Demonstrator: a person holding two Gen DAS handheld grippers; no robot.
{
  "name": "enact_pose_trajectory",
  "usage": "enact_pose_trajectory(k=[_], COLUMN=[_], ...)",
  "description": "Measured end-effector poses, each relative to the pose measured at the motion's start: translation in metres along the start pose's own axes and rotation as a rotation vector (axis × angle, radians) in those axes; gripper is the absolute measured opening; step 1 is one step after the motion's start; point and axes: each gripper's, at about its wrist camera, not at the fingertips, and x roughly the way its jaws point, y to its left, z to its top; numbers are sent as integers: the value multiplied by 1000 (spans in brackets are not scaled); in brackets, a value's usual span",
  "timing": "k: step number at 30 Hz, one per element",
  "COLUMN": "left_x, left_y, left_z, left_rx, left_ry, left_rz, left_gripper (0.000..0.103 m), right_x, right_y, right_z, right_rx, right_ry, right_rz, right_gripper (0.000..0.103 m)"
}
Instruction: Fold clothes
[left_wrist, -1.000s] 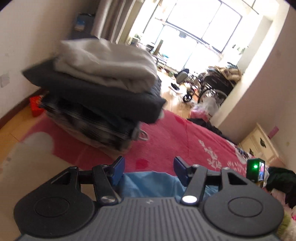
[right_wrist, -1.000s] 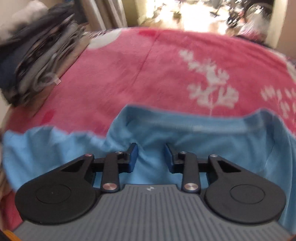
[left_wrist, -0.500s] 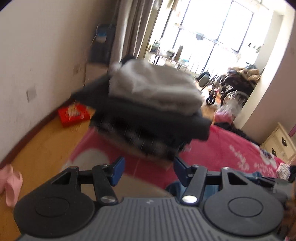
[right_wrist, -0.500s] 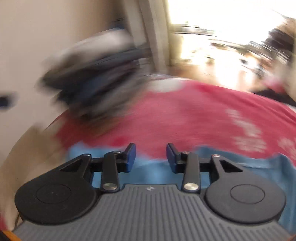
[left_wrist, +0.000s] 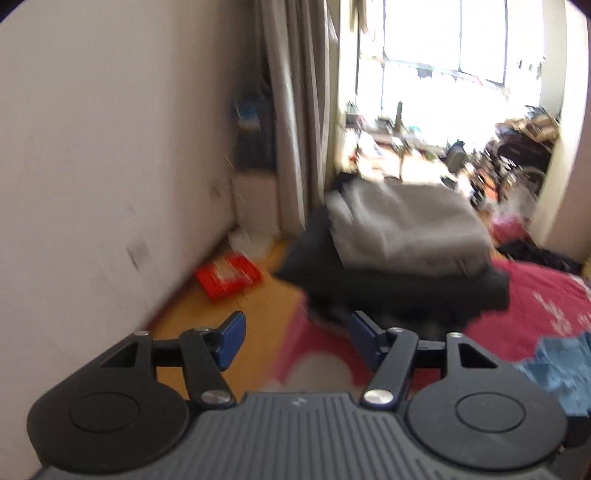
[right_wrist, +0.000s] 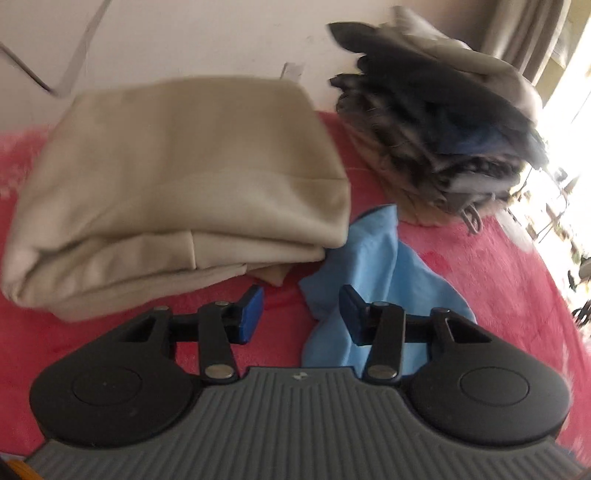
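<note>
Two grippers, both with fingers apart and empty: my left gripper (left_wrist: 295, 341), just widened, faces the dark clothes stack (left_wrist: 399, 266); my right gripper (right_wrist: 301, 308) hangs over the blue shirt (right_wrist: 373, 273) on the bed (right_wrist: 517, 280). Blur risks pinching the beige folded garment (right_wrist: 177, 192) instead.

Red bedspread (right_wrist: 498, 266) under beige bundle (right_wrist: 177, 177), clothes stack (right_wrist: 443, 122), blue shirt (right_wrist: 380, 266).

Daylight floods in, blowing out the window (left_wrist: 443, 48); both fisheye views show motion blur and bent, dark corners.
</note>
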Motion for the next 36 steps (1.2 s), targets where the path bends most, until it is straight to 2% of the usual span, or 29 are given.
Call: enact_pose_trajectory(k=[6,8,9,10,13,18,21,22,26,31,36], left_x=[65,74,75,77,77,84,95,100,116,134,142], left_y=[-36,-47,-52,-57,-71,-107,-136,-146,-179,-212,-234], left_z=[-51,-58,-62,-64,-68,-74,-76,-77,-83,-94,-102], left_rx=[53,85,106,129,197,375,516,556,689,875,1007], left_ry=[141,155,151,145,118,72,64,77,121,100,95], left_rz=[-99,-128,-139,-142,-170,-235,-290,-310,-365,-345,-357], left_gripper=[61,61,61,61,62,63,64,64,64,63,50], right_x=[34,40,40,38,26,4,-1,-2,2,5,10], right_y=[5,4,2,-2,-31,-95,-121,-124,-131,-130,-132], right_z=[-4,-6,-7,-9,-18,-60,-89,-96,-103,-107,-117], right_rx=[21,59,99,154,404,922,1178,1223,1290,1328,1377], right_ry=[48,41,30,17,-55,-203,-287,-302,-327,-334,-342], right_rz=[-38,-39,-41,-56,-64,20,90,107,146,180,196], right_gripper=[35,24,9,5,3,3,3,3,3,3,3])
